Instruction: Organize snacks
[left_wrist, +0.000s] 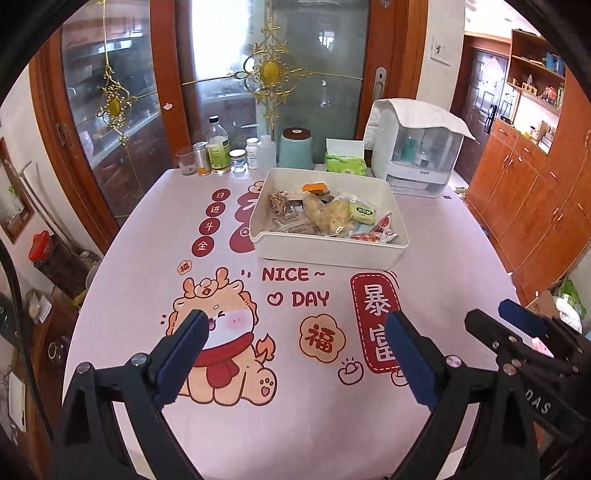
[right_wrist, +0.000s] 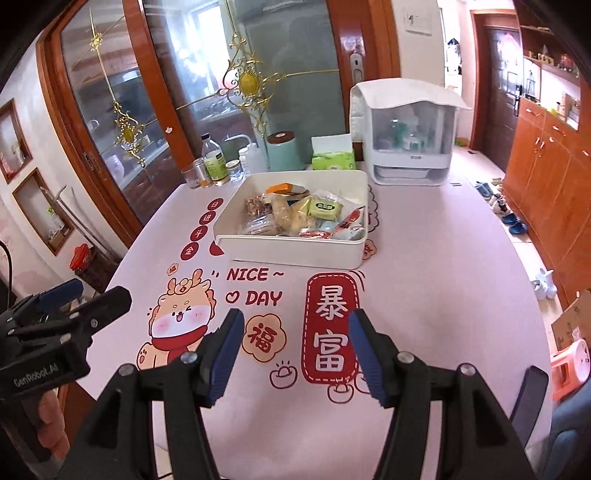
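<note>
A white rectangular bin (left_wrist: 325, 253) stands mid-table on the pink printed tablecloth, holding several wrapped snacks (left_wrist: 328, 214). It also shows in the right wrist view (right_wrist: 291, 253) with the snacks (right_wrist: 306, 216) inside. My left gripper (left_wrist: 295, 325) is open and empty, held low over the near part of the table, well short of the bin. My right gripper (right_wrist: 295, 325) is open and empty, beside the left one; it shows at the right edge of the left wrist view (left_wrist: 495, 314). The left gripper shows at the left edge of the right wrist view (right_wrist: 96, 291).
At the table's back edge stand bottles and jars (left_wrist: 221, 155), a teal canister (left_wrist: 295, 147), a green tissue pack (left_wrist: 345, 160) and a white dispenser box (left_wrist: 417, 151). Glass doors are behind. Wooden cabinets (left_wrist: 535, 192) line the right wall. A pink stool (right_wrist: 570, 363) sits right.
</note>
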